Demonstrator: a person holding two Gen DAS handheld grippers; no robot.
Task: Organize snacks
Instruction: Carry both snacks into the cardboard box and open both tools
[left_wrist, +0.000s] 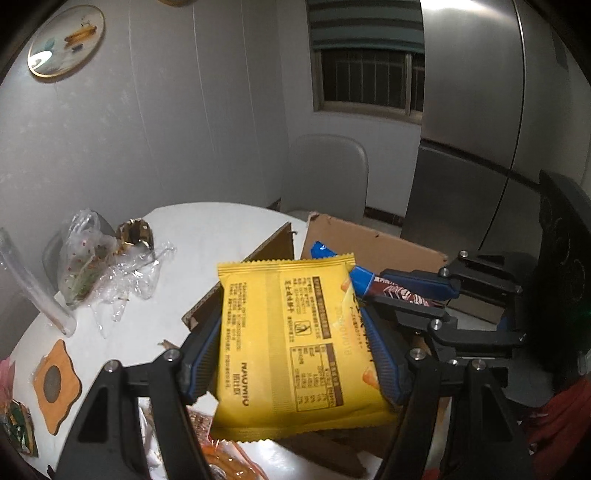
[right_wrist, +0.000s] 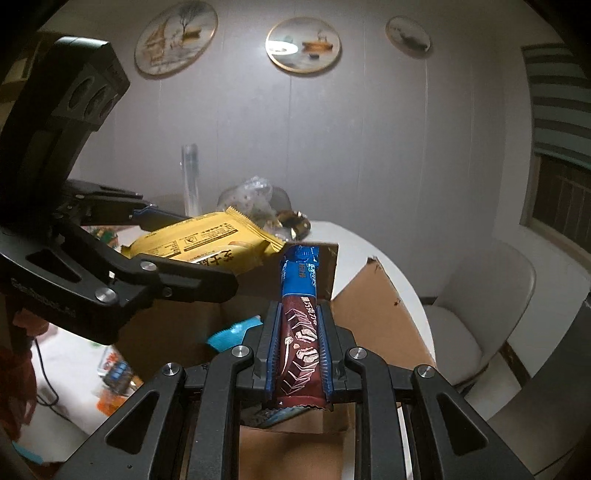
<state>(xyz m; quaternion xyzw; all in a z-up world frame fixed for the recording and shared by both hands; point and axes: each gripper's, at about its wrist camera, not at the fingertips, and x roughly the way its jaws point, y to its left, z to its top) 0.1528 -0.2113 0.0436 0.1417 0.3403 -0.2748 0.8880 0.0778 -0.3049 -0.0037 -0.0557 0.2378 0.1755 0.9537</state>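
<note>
My left gripper is shut on a yellow snack packet and holds it above an open cardboard box. The packet also shows in the right wrist view, with the left gripper around it. My right gripper is shut on a long brown and blue chocolate bar over the same box. In the left wrist view the right gripper and the bar sit just right of the yellow packet.
The white round table holds crumpled plastic bags, a clear tube, a wooden coaster and more snack packets near the front edge. A blue wrapper lies in the box. A chair stands behind the table.
</note>
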